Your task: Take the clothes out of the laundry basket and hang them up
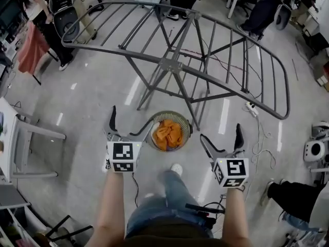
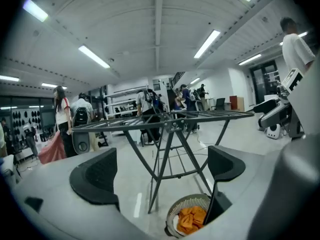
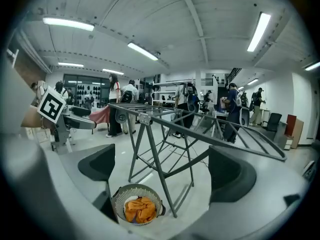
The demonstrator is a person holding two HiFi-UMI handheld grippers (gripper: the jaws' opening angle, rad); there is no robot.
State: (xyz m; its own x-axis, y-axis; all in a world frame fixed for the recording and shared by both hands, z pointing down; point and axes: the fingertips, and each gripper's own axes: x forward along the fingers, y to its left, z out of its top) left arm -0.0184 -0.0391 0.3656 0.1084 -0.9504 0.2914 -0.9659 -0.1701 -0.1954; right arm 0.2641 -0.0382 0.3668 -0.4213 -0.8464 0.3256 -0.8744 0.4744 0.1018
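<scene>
The left gripper (image 1: 132, 115) was held empty, jaws apart, just left of the laundry basket (image 1: 170, 112), where the orange clothes (image 1: 168, 134) were heaped below the bare drying rack (image 1: 169, 65). The right gripper (image 1: 220, 130) was likewise spread and empty. Picking had not begun; a reach down into the basket seemed called for next

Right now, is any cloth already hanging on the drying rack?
No, the drying rack bars are bare; the orange clothes lie in the laundry basket.
</scene>
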